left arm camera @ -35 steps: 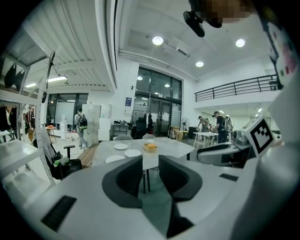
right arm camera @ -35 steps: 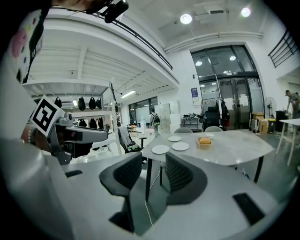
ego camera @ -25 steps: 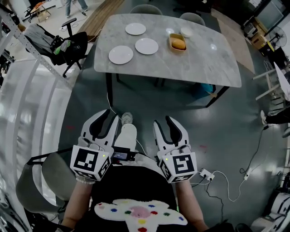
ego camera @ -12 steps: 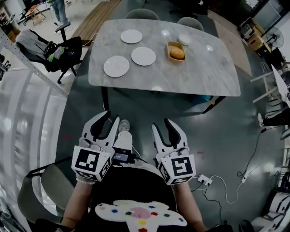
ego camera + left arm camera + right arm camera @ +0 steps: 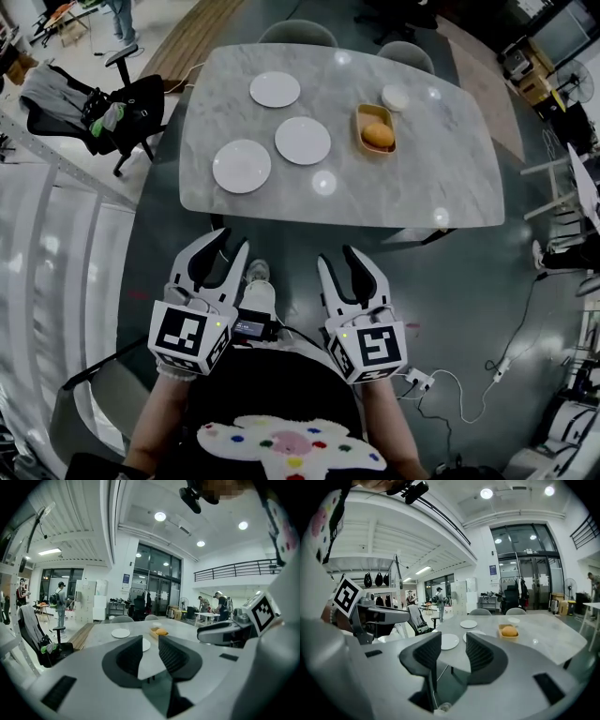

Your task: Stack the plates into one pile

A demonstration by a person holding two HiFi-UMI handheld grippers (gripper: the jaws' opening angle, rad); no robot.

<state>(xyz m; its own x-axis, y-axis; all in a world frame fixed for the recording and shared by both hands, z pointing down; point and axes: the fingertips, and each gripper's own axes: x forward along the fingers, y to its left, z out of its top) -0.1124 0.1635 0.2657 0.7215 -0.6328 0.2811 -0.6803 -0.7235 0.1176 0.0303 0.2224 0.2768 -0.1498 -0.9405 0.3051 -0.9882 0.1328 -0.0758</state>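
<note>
3 plates (image 5: 303, 141) lie apart on marble tbl (image 5: 441, 178).

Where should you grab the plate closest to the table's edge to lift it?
Pinch the nearest plate by its rim at the near edge, coming in low from the front side of the table. It lies flat and thin, so the edge is probably the only part you can pinch.
</note>
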